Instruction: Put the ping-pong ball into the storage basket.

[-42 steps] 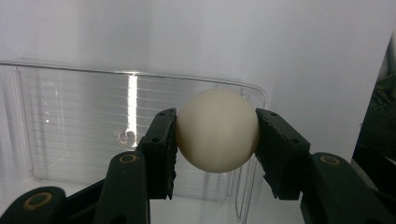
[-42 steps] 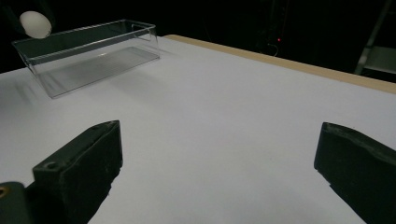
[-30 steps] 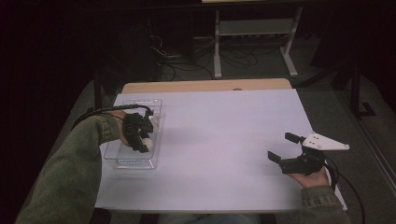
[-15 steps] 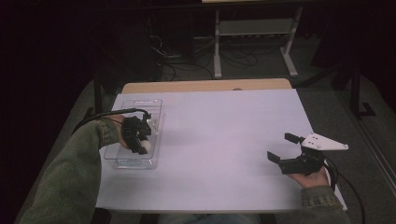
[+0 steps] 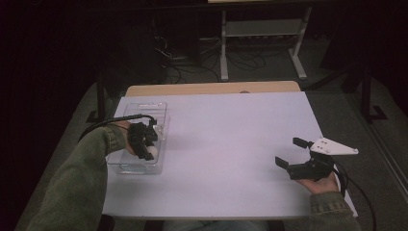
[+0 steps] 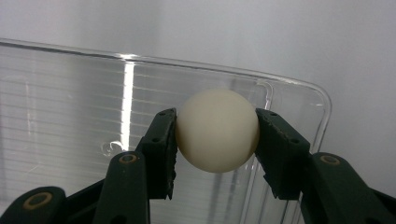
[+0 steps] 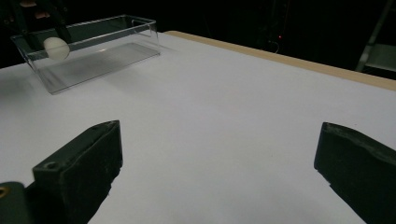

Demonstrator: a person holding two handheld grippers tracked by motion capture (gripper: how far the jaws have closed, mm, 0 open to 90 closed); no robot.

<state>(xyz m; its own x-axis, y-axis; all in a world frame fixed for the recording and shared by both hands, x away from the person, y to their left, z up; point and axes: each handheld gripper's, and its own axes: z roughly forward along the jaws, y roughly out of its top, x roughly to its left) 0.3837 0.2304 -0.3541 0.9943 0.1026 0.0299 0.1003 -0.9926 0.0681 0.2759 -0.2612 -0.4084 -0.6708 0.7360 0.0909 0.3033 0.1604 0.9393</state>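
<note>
A cream-white ball [image 6: 217,130] sits pinched between the two black jaws of my left gripper [image 5: 149,153], which is shut on it. The ball [image 5: 152,153] hangs inside the clear plastic box [image 5: 141,168] at the table's left, near the box's front right corner. In the right gripper view the same ball [image 7: 56,48] shows at the near end of the clear box [image 7: 116,42]. My right gripper [image 5: 289,153] rests over the table's right side, open, with only bare white surface between its jaws [image 7: 215,154].
The white table top [image 5: 226,139] stretches wide between the two hands, with a wooden strip [image 5: 211,88] along its far edge. Beyond it stand a metal frame stand [image 5: 262,43] and loose cables [image 5: 192,62] on the dark floor.
My left gripper has sunk lower into the clear box and shifted toward the near end, still gripping the ball. The right gripper has stayed where it was.
</note>
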